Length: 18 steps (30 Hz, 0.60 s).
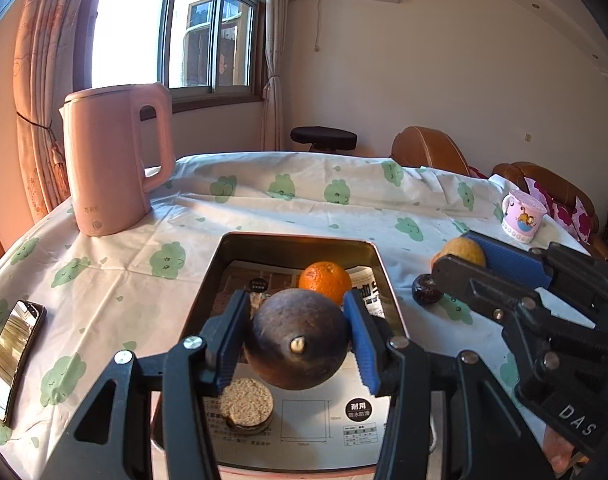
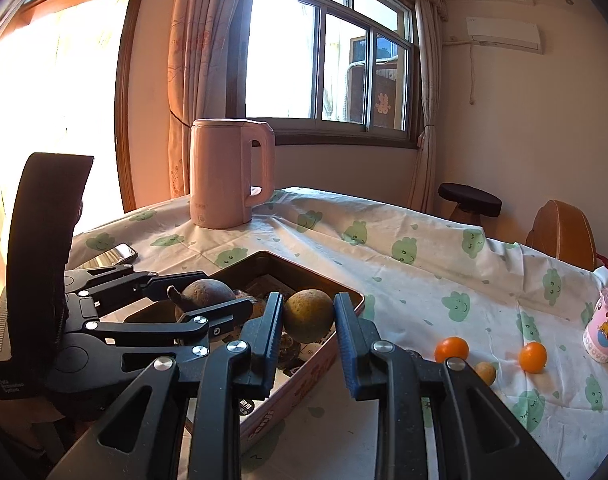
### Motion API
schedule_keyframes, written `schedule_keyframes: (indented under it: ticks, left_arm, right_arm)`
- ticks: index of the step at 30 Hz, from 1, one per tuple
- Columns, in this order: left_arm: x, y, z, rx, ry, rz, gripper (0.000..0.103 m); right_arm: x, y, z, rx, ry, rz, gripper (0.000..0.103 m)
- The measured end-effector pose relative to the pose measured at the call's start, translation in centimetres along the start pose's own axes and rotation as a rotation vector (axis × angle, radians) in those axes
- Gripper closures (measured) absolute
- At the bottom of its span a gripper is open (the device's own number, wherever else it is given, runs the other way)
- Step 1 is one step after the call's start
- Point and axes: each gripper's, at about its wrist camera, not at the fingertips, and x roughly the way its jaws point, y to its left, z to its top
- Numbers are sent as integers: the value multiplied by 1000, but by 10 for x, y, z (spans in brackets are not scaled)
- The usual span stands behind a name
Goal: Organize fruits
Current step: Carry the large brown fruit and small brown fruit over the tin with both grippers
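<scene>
Both claws are clamped on fruit: the left claw (image 1: 297,338) grips a dark round fruit (image 1: 297,338) above the tin tray (image 1: 374,258). At its two o'clock, the right claw (image 2: 308,318) squeezes a yellowish fruit (image 2: 308,316).

Glaring window (image 2: 328,64) light, perhaps overexposed

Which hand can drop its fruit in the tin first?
Probably the left. The left gripper holds its dark round fruit right over the tin, while the right gripper's yellowish fruit looks nearer the tin's edge.
</scene>
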Motion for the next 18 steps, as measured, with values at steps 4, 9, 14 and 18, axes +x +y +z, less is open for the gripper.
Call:
schedule_keyframes:
  ticks: [4, 9, 14, 18]
  left_arm:
    - [0, 8, -1, -14, 0, 6, 53]
    - [0, 20, 0, -30, -1, 21, 53]
    - [2, 27, -1, -37, 12, 31, 53]
    - [5, 29, -2, -36, 21, 33, 53]
  right_arm:
    - [7, 7, -1, -4, 9, 12, 75]
    - [13, 14, -3, -8, 24, 24, 75]
    - [20, 19, -5, -15, 40, 32, 75]
    - [24, 22, -7, -15, 53, 38, 75]
